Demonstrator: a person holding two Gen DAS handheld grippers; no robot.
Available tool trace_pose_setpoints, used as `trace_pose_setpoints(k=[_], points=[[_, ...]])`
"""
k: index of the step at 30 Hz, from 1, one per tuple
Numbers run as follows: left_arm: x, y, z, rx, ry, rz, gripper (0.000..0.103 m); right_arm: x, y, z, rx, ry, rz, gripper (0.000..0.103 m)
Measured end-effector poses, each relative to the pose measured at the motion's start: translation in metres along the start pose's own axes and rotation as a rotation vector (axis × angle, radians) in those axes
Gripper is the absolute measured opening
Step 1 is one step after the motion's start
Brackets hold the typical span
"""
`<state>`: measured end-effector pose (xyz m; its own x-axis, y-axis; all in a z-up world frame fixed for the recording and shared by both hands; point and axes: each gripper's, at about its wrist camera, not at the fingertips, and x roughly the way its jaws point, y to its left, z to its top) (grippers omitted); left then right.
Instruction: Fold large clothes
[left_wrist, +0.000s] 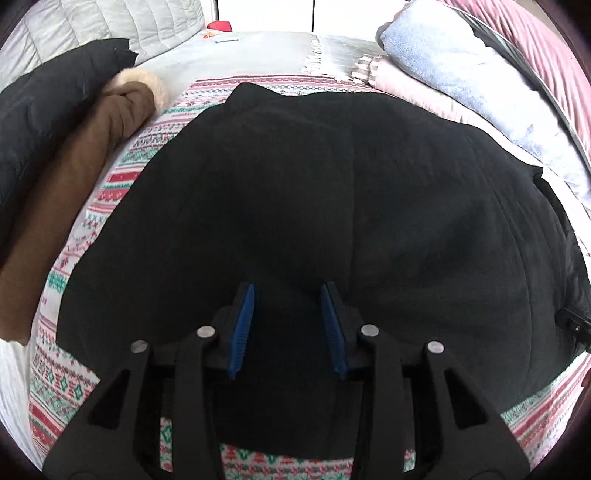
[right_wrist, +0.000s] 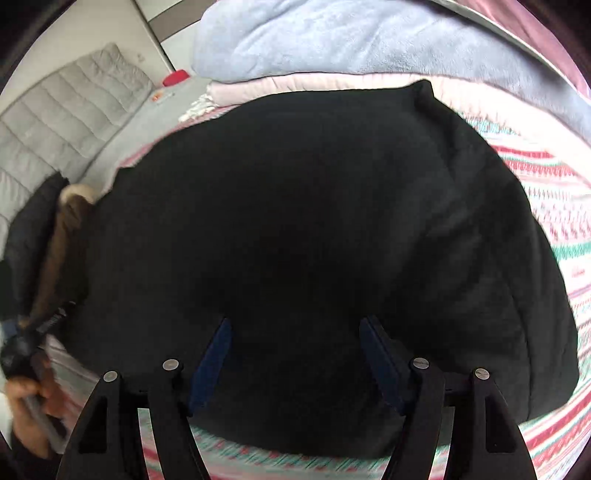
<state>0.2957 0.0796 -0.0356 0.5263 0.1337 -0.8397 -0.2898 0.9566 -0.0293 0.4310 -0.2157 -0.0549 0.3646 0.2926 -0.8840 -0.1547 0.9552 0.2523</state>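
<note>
left wrist view, matte black garment (left_wrist: 332, 203) (soft, rounded), patterned knit blanket (left_wrist: 110, 206), both tongs (left_wrist: 288, 295) (right_wrist: 295, 325) agape

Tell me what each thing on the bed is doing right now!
black garment: spread flat on the patterned blanket, in nobody's grip.
left gripper: open, over the garment's near part.
right gripper: open wide, above the garment.
brown fur-trimmed coat: bunched up at the left.
black puffy jacket: heaped beside it.
light blue blanket: folded, on a pink one.
</note>
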Motion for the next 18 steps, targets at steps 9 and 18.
trace_pose_setpoints(k=[9, 18], points=[[0.010, -0.007, -0.003, 0.050, 0.006, 0.060, 0.040, 0.021, 0.006, 0.016, 0.014, 0.027, -0.055, 0.072], [0.007, -0.002, -0.002, 0.030, 0.021, 0.034, 0.040, -0.038, -0.059, -0.004, 0.249, -0.067, -0.090, 0.073]])
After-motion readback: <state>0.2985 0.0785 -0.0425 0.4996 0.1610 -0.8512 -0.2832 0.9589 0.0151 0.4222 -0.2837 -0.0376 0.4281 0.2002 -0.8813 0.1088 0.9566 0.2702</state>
